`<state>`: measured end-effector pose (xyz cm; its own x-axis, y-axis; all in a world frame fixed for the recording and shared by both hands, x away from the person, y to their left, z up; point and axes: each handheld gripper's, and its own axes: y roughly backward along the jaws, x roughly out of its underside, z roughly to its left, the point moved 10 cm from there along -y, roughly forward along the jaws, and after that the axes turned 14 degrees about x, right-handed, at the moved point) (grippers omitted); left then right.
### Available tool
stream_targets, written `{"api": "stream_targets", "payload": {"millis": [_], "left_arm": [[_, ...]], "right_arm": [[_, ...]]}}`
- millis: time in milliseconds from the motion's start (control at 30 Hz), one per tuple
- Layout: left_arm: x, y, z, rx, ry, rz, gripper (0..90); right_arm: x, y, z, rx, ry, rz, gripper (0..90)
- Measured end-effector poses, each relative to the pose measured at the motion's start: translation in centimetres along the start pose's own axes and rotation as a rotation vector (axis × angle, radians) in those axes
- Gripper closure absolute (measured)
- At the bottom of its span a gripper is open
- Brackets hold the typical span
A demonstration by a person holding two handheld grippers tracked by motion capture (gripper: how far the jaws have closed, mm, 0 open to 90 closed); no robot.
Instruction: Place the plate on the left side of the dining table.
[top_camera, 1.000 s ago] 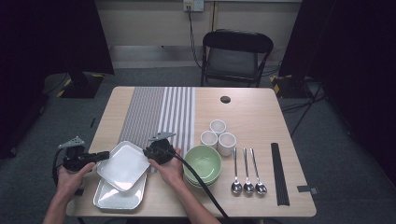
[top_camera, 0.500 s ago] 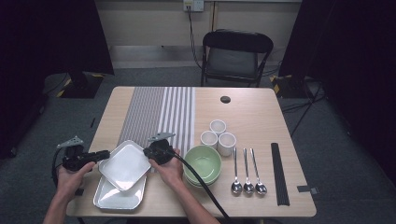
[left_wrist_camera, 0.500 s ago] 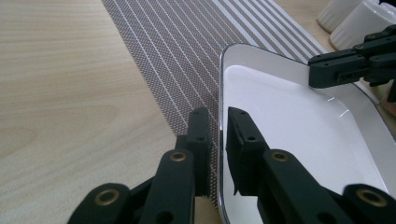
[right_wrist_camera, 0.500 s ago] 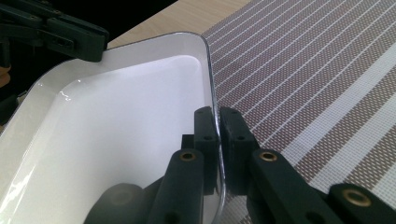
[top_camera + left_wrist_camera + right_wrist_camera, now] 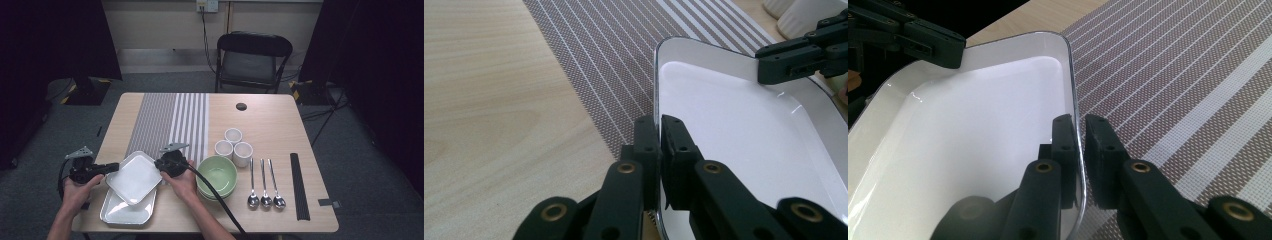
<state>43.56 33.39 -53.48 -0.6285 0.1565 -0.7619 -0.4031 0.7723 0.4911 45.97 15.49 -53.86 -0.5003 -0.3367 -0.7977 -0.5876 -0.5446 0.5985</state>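
High view: on our table (image 5: 280, 125) the striped mat (image 5: 170, 120) lies at eleven o'clock. We hold the white tray (image 5: 134, 177) above a metal tray (image 5: 117, 212) at seven o'clock, left gripper (image 5: 109, 167) and right gripper (image 5: 161, 165) each clamped narrow on opposite rims.

table (image 5: 280, 125): wood | striped runner (image 5: 175, 120) | metal tray (image 5: 125, 212) | bowls (image 5: 217, 175), cups (image 5: 232, 146), spoons (image 5: 265, 187) | probably chopsticks (image 5: 299, 185)
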Motion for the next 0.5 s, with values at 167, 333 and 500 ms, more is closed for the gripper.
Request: {"api": "stream_targets", "payload": {"millis": [167, 333, 500], "left_arm": [[0.01, 0.04, -0.03, 0.004, -0.004, 0.002, 87.2], [0.06, 0.16, -0.06, 0.011, -0.004, 0.004, 87.6], [0.05, 0.19, -0.07, 0.005, -0.002, 0.001, 87.3]], "right_arm": [[0.15, 0.26, 0.16, -0.011, 0.014, -0.004, 82.8], [0.25, 0.24, 0.15, -0.016, 0.008, -0.004, 84.6], [0.19, 0.25, 0.15, -0.021, 0.005, -0.006, 86.3]]}}
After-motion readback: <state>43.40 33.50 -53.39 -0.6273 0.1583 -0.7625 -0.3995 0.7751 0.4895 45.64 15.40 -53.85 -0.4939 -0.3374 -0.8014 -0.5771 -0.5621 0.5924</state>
